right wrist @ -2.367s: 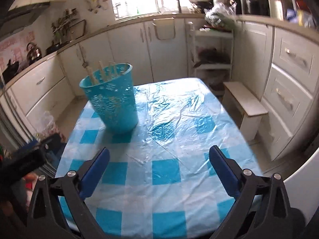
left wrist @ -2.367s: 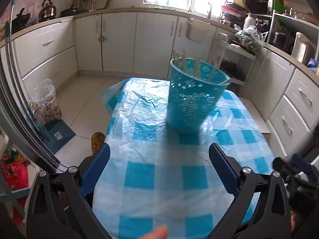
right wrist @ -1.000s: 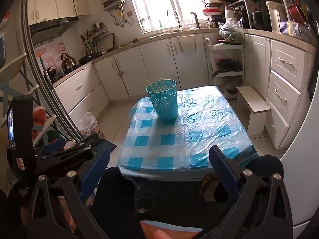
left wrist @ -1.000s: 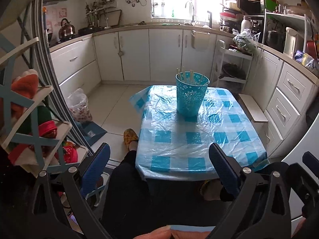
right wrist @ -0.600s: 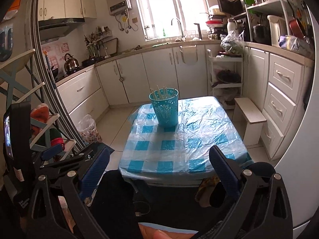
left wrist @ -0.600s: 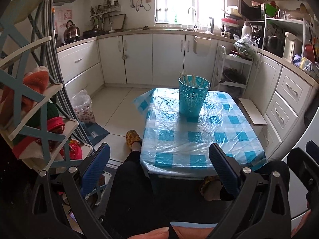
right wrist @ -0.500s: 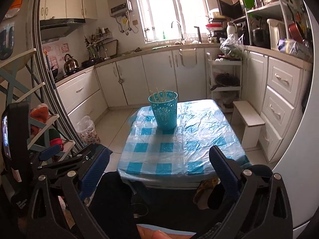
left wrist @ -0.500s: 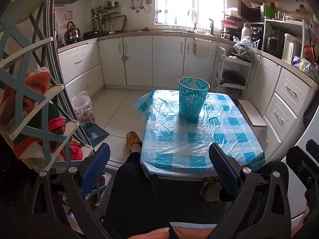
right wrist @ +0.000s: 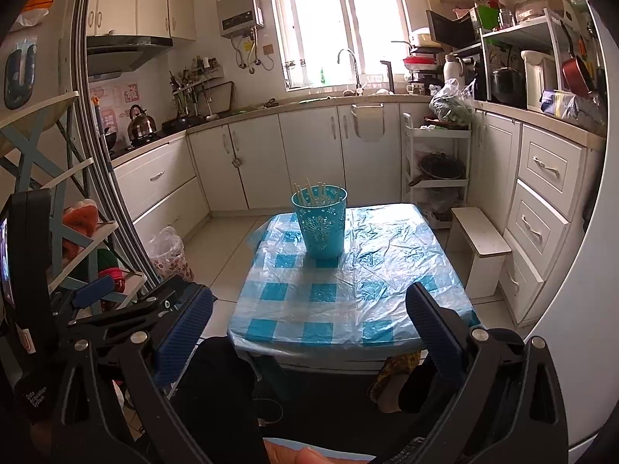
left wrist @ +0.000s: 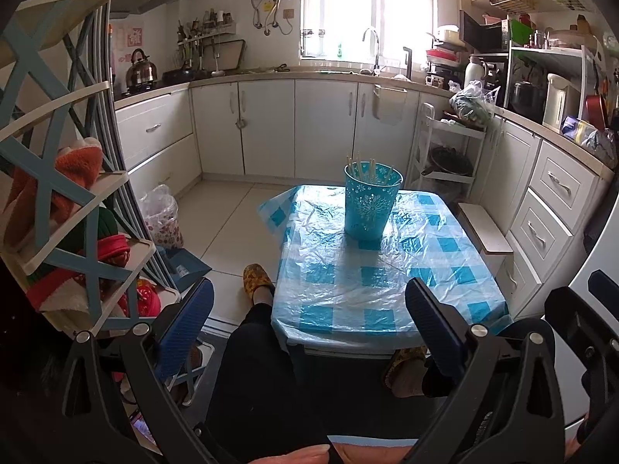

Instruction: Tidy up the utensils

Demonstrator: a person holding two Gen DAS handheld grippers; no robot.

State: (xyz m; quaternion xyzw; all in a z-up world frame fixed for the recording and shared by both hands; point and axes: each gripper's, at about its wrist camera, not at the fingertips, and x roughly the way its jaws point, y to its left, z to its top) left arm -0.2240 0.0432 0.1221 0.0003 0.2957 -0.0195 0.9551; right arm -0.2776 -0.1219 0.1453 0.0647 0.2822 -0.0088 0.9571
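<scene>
A teal perforated basket (left wrist: pixel 370 205) stands upright at the far end of the low table (left wrist: pixel 387 270), with several wooden chopsticks (left wrist: pixel 365 170) standing in it. It also shows in the right wrist view (right wrist: pixel 321 224) with the chopsticks (right wrist: pixel 309 193). My left gripper (left wrist: pixel 309 321) is open and empty, held well back from the table above my lap. My right gripper (right wrist: pixel 309 324) is open and empty too, equally far back. The left gripper shows at the left of the right wrist view (right wrist: pixel 116 309).
The table has a blue-and-white checked cloth under clear plastic (right wrist: pixel 348 278). A white step stool (right wrist: pixel 479 239) stands right of it, cabinets with drawers (right wrist: pixel 541 208) beyond. A shelf rack (left wrist: pixel 58 193) is at my left, a plastic bag (left wrist: pixel 162 216) on the floor.
Both grippers have pulled far back from the table and risen; the basket has gone from close in front to small and distant. Both stay open and empty.
</scene>
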